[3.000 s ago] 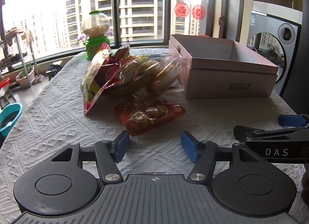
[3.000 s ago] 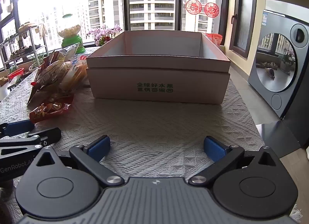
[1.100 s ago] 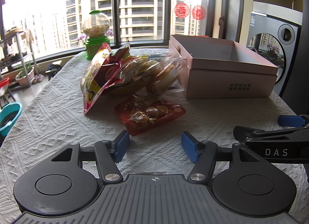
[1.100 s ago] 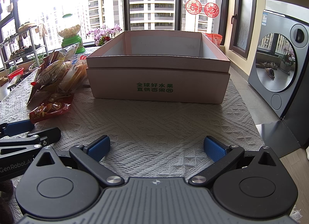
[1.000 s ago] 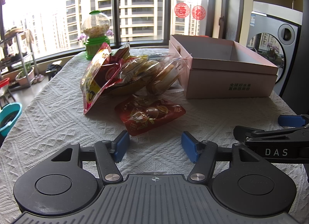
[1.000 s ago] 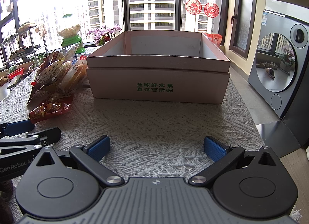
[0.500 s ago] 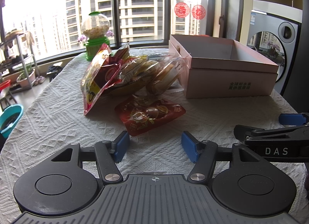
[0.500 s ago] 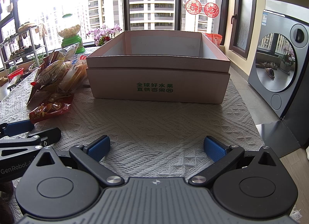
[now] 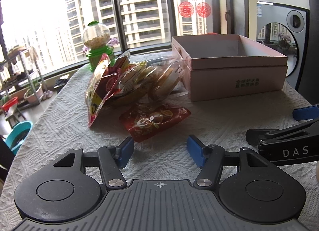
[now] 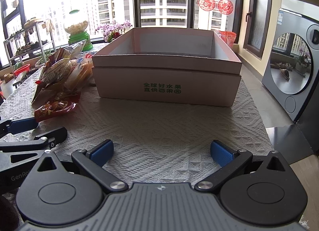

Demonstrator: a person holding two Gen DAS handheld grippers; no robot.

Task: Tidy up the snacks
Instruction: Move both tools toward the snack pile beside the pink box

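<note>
1. Far left of the left wrist view: the snack pile (image 9: 127, 79) sits left of center in the upper middle of the frame, bags leaning against each other. It looks to touch the box's left wall, though I can't be sure.
2. Just below the pile, at center frame, the red pack (image 9: 155, 120) lies flat on the cloth (image 9: 59, 123). Its long axis runs from lower left to upper right, so it's diagonal to the fingers.
3. The left gripper (image 9: 159, 149) is spread wide and holding nothing. The red pack's near corner sits just above the left fingertip (image 9: 125, 149), a bit left of the gap's middle. I'd guess this hand goes first, since it's much nearer.
4. The box (image 9: 237, 79) is at upper right in this view, open-topped, with nothing visible inside.
5. In the right wrist view, the right gripper (image 10: 161, 152) is also spread wide and empty, pointed straight at the box. The red pack is off at its left edge.
</note>
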